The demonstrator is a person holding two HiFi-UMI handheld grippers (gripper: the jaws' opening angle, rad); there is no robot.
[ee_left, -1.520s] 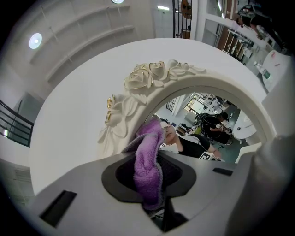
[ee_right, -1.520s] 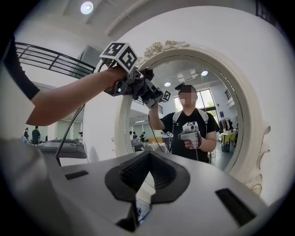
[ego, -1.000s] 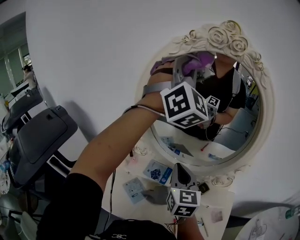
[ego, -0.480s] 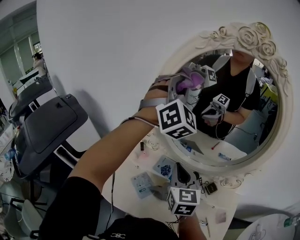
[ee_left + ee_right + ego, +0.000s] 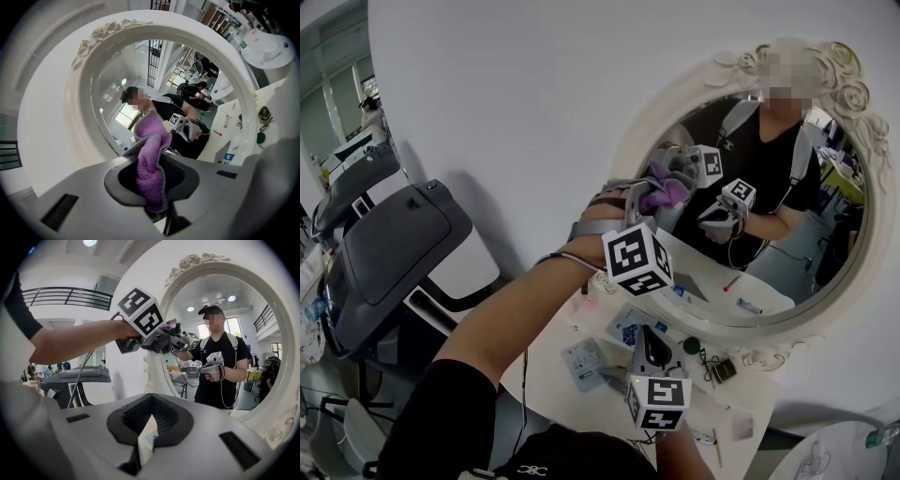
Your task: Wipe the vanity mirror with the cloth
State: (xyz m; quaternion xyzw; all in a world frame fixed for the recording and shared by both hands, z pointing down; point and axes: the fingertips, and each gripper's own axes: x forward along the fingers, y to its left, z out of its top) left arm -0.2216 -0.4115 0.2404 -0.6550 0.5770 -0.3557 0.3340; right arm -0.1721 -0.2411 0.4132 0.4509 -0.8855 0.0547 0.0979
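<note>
Left gripper [image 5: 151, 180] is clamped on the purple cloth [image 5: 151, 140], holding it against the left part of the vanity mirror [image 5: 769, 272]. Wiping looks under way, with most of the glass probably left to do. Right gripper [image 5: 654, 336] hangs low over the table [image 5: 581, 328], jaws barely parted, empty.

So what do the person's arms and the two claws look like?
The left claw and right claw have grey bodies, black ribbed pads, each bearing a white cube with black square markers. A thin cable trails along the left arm, which wears a black short sleeve.
</note>
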